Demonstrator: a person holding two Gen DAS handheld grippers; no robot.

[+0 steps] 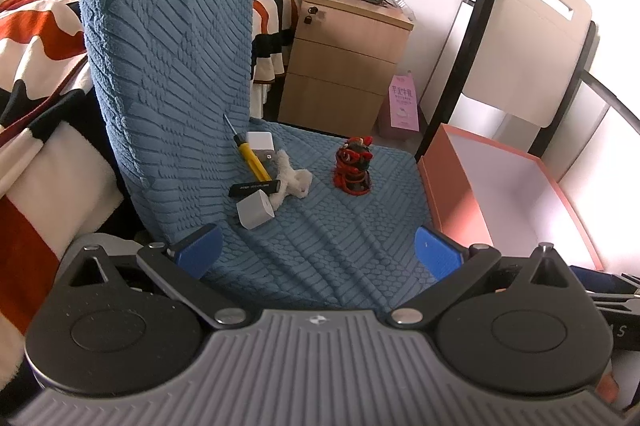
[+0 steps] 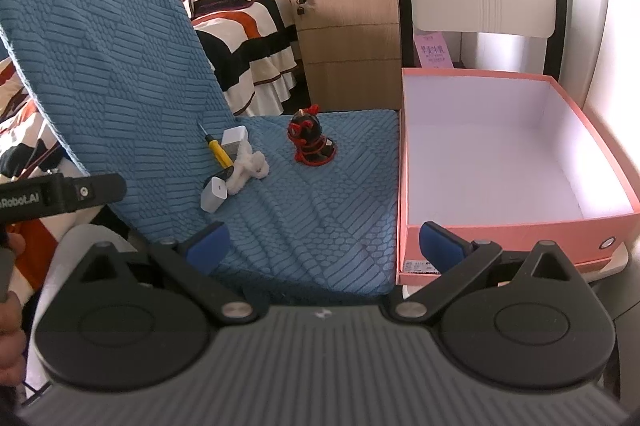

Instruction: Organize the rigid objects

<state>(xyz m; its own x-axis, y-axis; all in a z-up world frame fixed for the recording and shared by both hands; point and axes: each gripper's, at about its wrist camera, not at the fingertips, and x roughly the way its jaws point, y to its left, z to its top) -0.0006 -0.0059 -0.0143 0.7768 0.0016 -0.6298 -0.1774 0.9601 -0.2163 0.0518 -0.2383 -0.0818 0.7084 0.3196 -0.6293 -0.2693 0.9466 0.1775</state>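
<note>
On the blue covered chair seat (image 1: 340,226) (image 2: 320,210) lie a yellow-handled screwdriver (image 1: 250,156) (image 2: 218,150), a white charger cube (image 1: 255,213) (image 2: 214,199), a second white block (image 1: 261,141) (image 2: 234,138), a black stick (image 1: 256,187), a white fluffy piece (image 1: 294,182) (image 2: 250,168) and a red-and-black figurine (image 1: 354,166) (image 2: 310,142). An empty pink box (image 1: 500,202) (image 2: 508,162) stands to the right. My left gripper (image 1: 320,252) and right gripper (image 2: 324,244) are both open and empty, hovering over the seat's front.
A wooden bedside cabinet (image 1: 344,58) (image 2: 348,42) stands behind the chair, a striped bed (image 1: 36,38) to the left, a white chair back (image 1: 536,38) behind the box. The left gripper's body (image 2: 60,196) shows at the right wrist view's left edge.
</note>
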